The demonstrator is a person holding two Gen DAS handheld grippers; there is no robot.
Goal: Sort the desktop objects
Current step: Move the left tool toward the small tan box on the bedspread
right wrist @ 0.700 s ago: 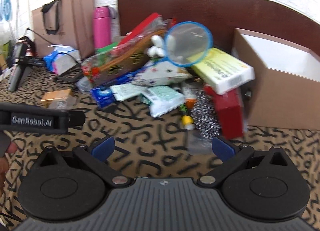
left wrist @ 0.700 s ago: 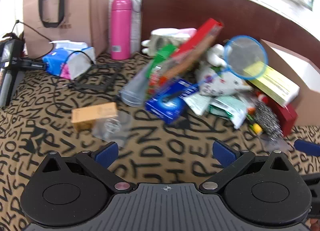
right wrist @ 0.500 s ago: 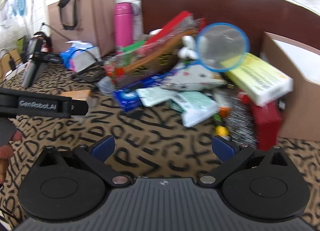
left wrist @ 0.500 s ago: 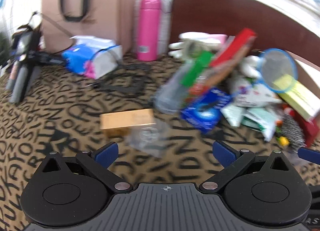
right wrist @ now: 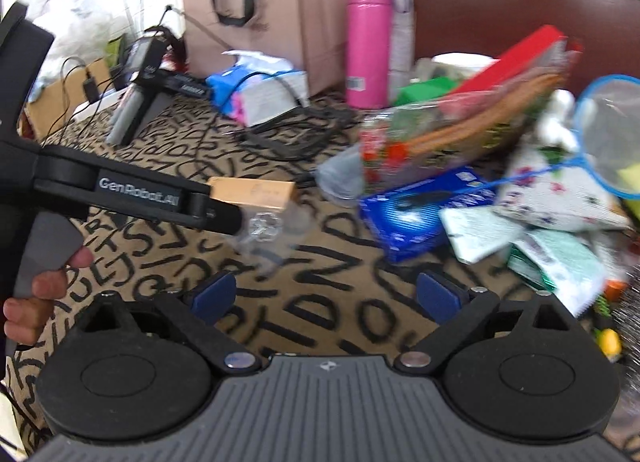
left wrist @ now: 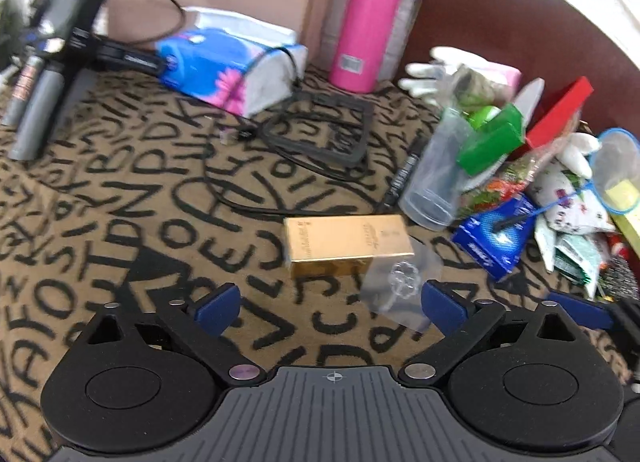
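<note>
A gold box (left wrist: 347, 242) lies on the letter-print cloth just ahead of my left gripper (left wrist: 331, 306), which is open and empty. A clear plastic bag with a small transparent piece (left wrist: 402, 286) lies against the box by the left gripper's right finger. My right gripper (right wrist: 326, 297) is open and empty over bare cloth. The gold box (right wrist: 256, 193) also shows in the right wrist view, partly behind the left gripper's body (right wrist: 136, 191). A blue box (right wrist: 416, 210) lies right of it.
A heap of packets, a red box (left wrist: 560, 111), a green box (left wrist: 490, 139), a clear cup (left wrist: 434, 177) and a blue-rimmed net (right wrist: 612, 137) fills the right. A pink flask (left wrist: 370, 19), tissue pack (left wrist: 224, 65), paper bag (right wrist: 264, 9) and black cable frame (left wrist: 320, 129) stand behind.
Both grippers have swung left and moved forward. The gold box and clear bag are now close ahead of the left gripper. The pile has shifted to the right of both views.
</note>
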